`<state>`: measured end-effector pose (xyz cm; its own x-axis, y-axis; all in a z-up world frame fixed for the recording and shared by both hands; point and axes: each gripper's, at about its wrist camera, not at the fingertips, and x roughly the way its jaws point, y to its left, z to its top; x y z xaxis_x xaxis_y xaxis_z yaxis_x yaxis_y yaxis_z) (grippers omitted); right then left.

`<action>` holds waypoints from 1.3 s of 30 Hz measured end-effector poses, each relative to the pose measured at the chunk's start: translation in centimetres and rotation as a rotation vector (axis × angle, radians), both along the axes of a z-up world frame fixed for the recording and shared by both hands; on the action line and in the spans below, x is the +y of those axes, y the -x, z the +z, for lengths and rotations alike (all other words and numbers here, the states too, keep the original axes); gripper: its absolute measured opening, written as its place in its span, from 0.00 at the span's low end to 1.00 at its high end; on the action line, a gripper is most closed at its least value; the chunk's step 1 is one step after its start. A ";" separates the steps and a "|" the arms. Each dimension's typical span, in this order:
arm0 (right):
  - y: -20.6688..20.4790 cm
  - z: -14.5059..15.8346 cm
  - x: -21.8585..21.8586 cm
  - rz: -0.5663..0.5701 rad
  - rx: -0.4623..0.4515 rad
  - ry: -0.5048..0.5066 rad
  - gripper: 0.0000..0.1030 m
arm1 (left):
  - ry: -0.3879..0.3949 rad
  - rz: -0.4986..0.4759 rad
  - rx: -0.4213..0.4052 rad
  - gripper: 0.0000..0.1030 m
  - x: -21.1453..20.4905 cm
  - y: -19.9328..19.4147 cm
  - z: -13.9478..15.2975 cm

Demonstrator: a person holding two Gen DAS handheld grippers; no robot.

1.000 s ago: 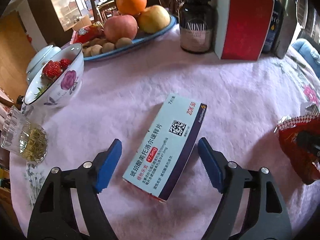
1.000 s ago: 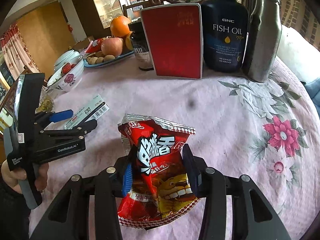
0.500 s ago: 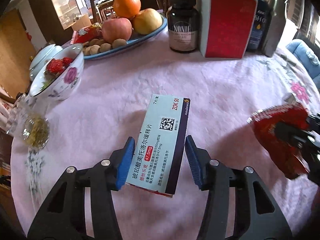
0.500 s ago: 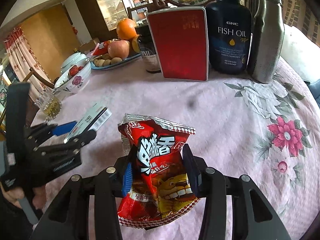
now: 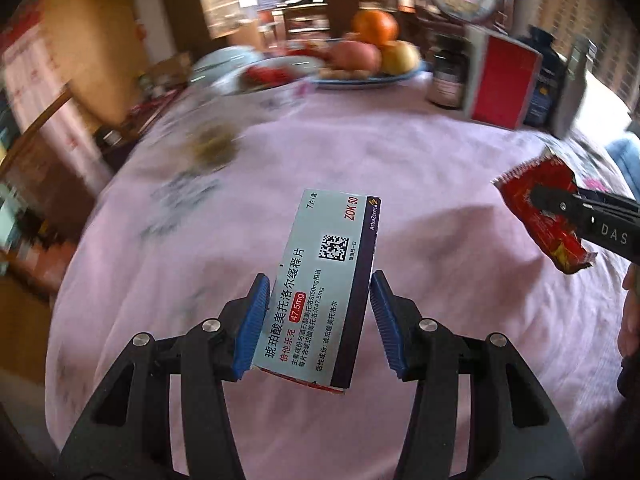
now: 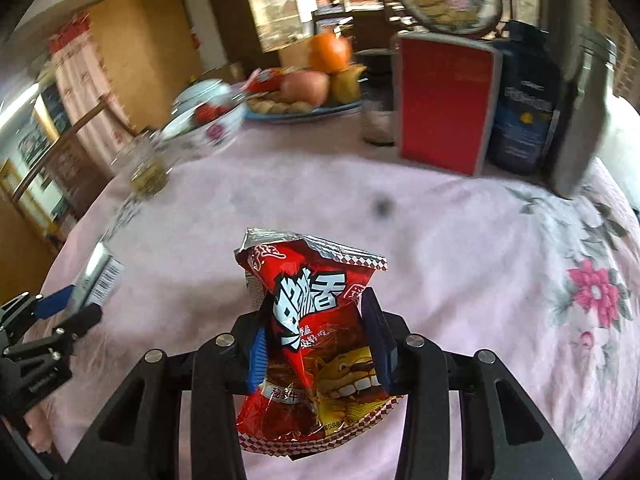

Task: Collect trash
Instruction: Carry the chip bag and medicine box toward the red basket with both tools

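Med box [image 5: 320, 292] – clamped in left tool [image 5: 316, 320]; wrapper [image 6: 316, 344] – right tool [image 6: 318, 344] closing.

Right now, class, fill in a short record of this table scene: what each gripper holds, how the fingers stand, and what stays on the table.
left gripper: shut on the pale blue cardboard medicine box, lifted off the cloth
right gripper: fingers closing on the crumpled red foil snack bag, which they clamp
table cover: pink floral tablecloth
left standing: red flat upright box, dark fish-oil bottle, blue fruit plate, floral strawberry bowl
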<state>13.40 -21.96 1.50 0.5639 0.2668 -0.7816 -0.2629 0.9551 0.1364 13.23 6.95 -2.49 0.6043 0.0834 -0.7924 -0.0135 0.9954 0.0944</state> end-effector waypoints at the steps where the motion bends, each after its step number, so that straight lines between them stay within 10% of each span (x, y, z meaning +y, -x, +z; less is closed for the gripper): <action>1: 0.5 0.1 0.8 0.028 0.004 0.002 0.40 | -0.006 0.039 -0.001 0.50 0.9 1.0 0.1; 24: 11.5 1.4 14.4 0.363 0.023 -0.017 0.40 | 0.097 0.381 -0.095 0.50 11.8 15.8 0.2; 39: 23.1 3.3 35.8 0.840 0.055 -0.088 0.40 | 0.127 0.725 -0.182 0.50 25.5 30.2 0.3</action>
<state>-9.70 13.86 4.84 0.1132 0.6414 -0.7588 -0.8716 0.4307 0.2341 -16.97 32.41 -2.18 0.5547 0.4247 -0.7155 -0.6735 0.7341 -0.0863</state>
